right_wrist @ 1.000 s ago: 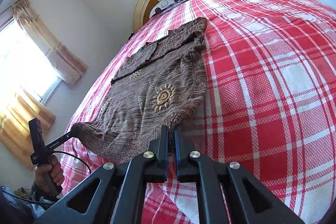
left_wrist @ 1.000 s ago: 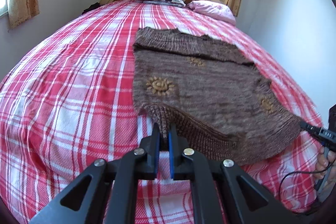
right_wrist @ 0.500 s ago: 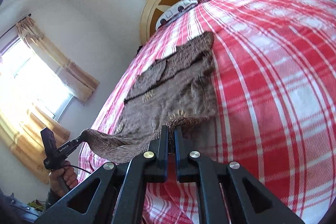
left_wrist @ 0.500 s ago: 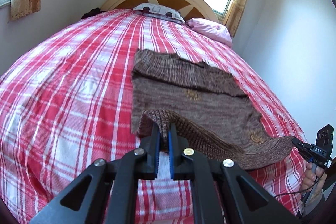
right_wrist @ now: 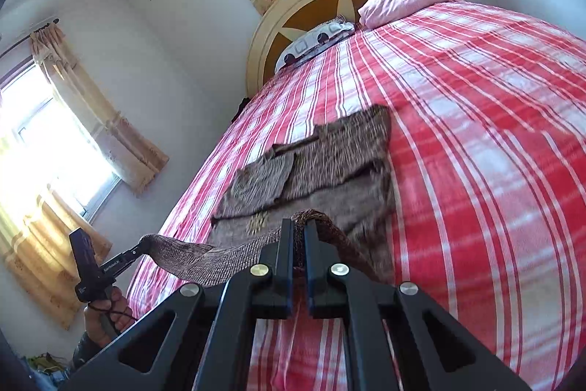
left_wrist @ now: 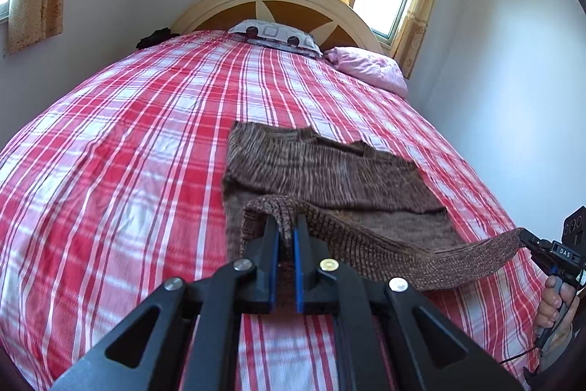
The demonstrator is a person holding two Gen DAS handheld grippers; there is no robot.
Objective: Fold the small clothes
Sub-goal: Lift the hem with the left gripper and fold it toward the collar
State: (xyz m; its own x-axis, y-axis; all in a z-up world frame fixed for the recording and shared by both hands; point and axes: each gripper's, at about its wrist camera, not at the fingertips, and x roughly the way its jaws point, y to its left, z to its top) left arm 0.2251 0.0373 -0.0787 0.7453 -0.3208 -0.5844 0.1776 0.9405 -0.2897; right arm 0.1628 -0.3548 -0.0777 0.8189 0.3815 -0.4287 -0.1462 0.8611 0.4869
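Both tongs, left and right, clamp the brown sweater's lifted hem, its body lying beyond on the bed.

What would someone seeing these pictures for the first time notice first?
A brown knitted sweater lies mid-bed on the red plaid bedspread, its near hem lifted and stretched between the left claw and the right claw, each shut on a corner. Behind it, a rounded headboard with a star pattern stands under a sunlit window.
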